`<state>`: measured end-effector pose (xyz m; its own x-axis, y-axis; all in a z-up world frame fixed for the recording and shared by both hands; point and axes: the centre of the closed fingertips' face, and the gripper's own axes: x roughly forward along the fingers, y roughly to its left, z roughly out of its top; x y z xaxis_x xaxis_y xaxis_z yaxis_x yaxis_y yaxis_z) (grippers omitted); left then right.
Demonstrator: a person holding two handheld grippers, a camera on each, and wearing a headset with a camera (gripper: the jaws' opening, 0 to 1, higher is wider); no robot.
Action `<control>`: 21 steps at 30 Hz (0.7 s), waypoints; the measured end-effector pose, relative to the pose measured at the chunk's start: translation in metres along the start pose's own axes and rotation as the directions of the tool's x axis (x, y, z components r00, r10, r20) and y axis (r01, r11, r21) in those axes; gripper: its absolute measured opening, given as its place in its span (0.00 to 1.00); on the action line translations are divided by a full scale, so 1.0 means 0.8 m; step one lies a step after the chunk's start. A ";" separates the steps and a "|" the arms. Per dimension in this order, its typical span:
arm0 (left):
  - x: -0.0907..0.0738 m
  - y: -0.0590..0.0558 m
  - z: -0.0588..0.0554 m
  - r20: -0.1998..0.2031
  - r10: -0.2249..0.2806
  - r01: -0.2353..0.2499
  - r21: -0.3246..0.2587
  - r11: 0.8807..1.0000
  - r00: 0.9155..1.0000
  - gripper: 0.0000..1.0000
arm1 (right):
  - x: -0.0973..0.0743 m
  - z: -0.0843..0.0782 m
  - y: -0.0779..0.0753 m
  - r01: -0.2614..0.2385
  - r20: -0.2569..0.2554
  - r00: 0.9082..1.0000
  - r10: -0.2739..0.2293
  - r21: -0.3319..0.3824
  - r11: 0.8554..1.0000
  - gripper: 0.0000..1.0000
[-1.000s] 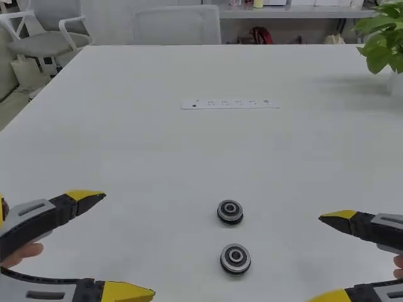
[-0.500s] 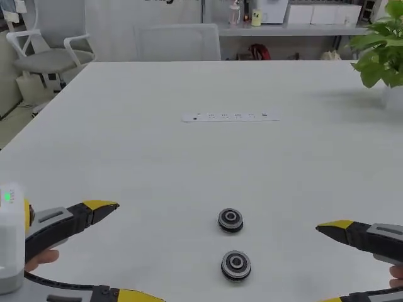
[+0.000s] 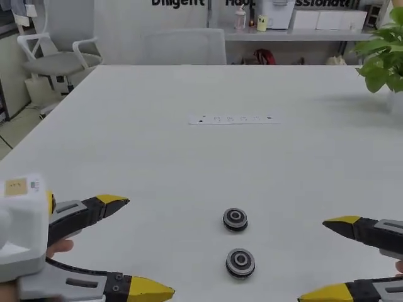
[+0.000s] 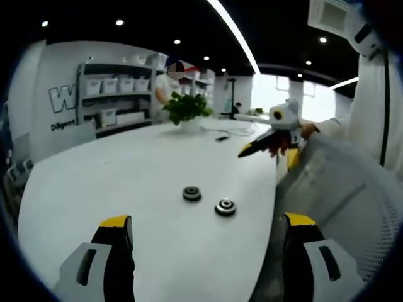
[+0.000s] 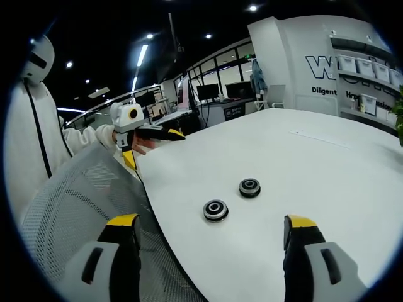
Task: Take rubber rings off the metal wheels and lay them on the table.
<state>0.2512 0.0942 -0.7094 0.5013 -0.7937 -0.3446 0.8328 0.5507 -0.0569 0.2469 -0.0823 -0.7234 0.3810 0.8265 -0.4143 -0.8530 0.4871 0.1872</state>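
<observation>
An office: swivel chair (image 3: 58, 61), shelves of storage boxes (image 4: 116, 88), desk monitors (image 5: 208, 93).

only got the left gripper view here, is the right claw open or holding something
observer: open. in the right gripper view the right claw has its jaws wide apart with nothing between them.
operator: anything else lying out there that i'm missing
observer: yes. the head view shows a flat white power strip farther across the table, well past the near wheel and the far wheel.
operator: how do those two line up from the head
observer: almost one behind the other. the far wheel sits nearly straight behind the near wheel, with a bare gap of table between them.
</observation>
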 end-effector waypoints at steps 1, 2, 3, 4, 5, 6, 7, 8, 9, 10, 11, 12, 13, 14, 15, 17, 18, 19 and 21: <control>-0.001 0.000 0.000 -0.001 0.002 -0.002 -0.001 1.000 1.000 1.00 | 0.000 0.000 0.000 0.000 0.000 1.000 0.000 0.001 1.000 0.92; -0.001 0.000 0.000 -0.001 0.003 -0.003 -0.001 1.000 1.000 1.00 | 0.000 0.000 0.000 -0.001 -0.001 1.000 0.001 0.002 1.000 0.91; -0.001 0.001 -0.001 -0.002 0.005 -0.005 0.000 1.000 1.000 1.00 | 0.000 -0.001 0.001 -0.001 -0.002 1.000 0.001 0.002 1.000 0.91; -0.001 0.001 -0.001 -0.003 0.006 -0.006 -0.001 1.000 1.000 1.00 | 0.000 -0.002 0.001 -0.001 -0.004 1.000 0.001 0.002 1.000 0.91; -0.001 0.001 -0.001 -0.005 0.005 -0.005 -0.001 1.000 1.000 1.00 | 0.000 -0.002 0.001 0.000 -0.006 1.000 0.000 0.002 1.000 0.91; -0.001 0.001 -0.002 -0.006 0.005 -0.005 -0.004 1.000 1.000 1.00 | 0.000 -0.003 0.002 0.001 -0.007 1.000 -0.001 0.004 1.000 0.91; -0.001 0.001 -0.002 -0.005 0.006 -0.006 -0.007 1.000 1.000 1.00 | 0.000 -0.003 0.003 0.001 -0.007 1.000 -0.001 0.006 1.000 0.91; -0.001 0.001 -0.002 -0.005 0.007 -0.008 -0.011 1.000 1.000 1.00 | 0.000 -0.004 0.005 0.000 -0.008 1.000 0.000 0.008 1.000 0.91; -0.002 0.000 -0.003 -0.006 0.007 -0.007 -0.012 1.000 1.000 1.00 | 0.000 -0.004 0.006 0.000 -0.008 1.000 0.000 0.009 1.000 0.91; -0.002 -0.001 -0.003 -0.006 0.006 -0.006 -0.014 1.000 1.000 0.99 | -0.001 -0.004 0.007 0.001 -0.009 1.000 -0.001 0.009 1.000 0.91; -0.003 -0.001 -0.004 -0.006 0.005 -0.005 -0.015 1.000 1.000 0.99 | -0.001 -0.005 0.008 0.002 -0.009 1.000 -0.002 0.010 1.000 0.90; -0.003 -0.002 -0.006 -0.008 0.004 -0.004 -0.018 1.000 1.000 0.99 | -0.002 -0.005 0.009 0.003 -0.009 1.000 -0.003 0.013 1.000 0.90; -0.003 -0.002 -0.007 -0.010 0.003 -0.003 -0.022 1.000 1.000 0.99 | -0.002 -0.006 0.010 0.004 -0.009 1.000 -0.004 0.018 1.000 0.90; -0.004 -0.003 -0.008 -0.012 0.002 -0.003 -0.027 1.000 1.000 0.99 | -0.001 -0.006 0.011 0.005 -0.008 1.000 -0.005 0.023 1.000 0.90; -0.004 -0.003 -0.009 -0.013 0.002 -0.002 -0.030 1.000 1.000 0.99 | -0.001 -0.008 0.014 0.004 -0.007 1.000 -0.004 0.028 1.000 0.90; -0.004 -0.002 -0.007 -0.007 0.004 -0.005 -0.032 0.999 1.000 0.99 | 0.002 -0.012 0.021 -0.006 -0.017 1.000 0.006 0.034 0.999 0.89; -0.004 -0.002 -0.007 -0.005 0.005 -0.005 -0.034 0.999 1.000 0.99 | 0.003 -0.014 0.022 -0.007 -0.023 1.000 0.008 0.035 0.999 0.89; -0.005 -0.002 -0.006 -0.003 0.006 -0.006 -0.035 0.999 1.000 0.99 | 0.004 -0.016 0.024 -0.009 -0.028 1.000 0.010 0.036 0.999 0.89; -0.005 -0.003 -0.008 -0.005 0.002 -0.003 -0.046 0.999 1.000 0.98 | 0.003 -0.018 0.023 -0.007 -0.038 0.999 0.009 0.042 0.999 0.89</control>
<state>0.2459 0.0976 -0.7142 0.5021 -0.7911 -0.3494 0.8198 0.5640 -0.0988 0.2270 -0.0753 -0.7334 0.3599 0.8196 -0.4458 -0.8401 0.4925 0.2272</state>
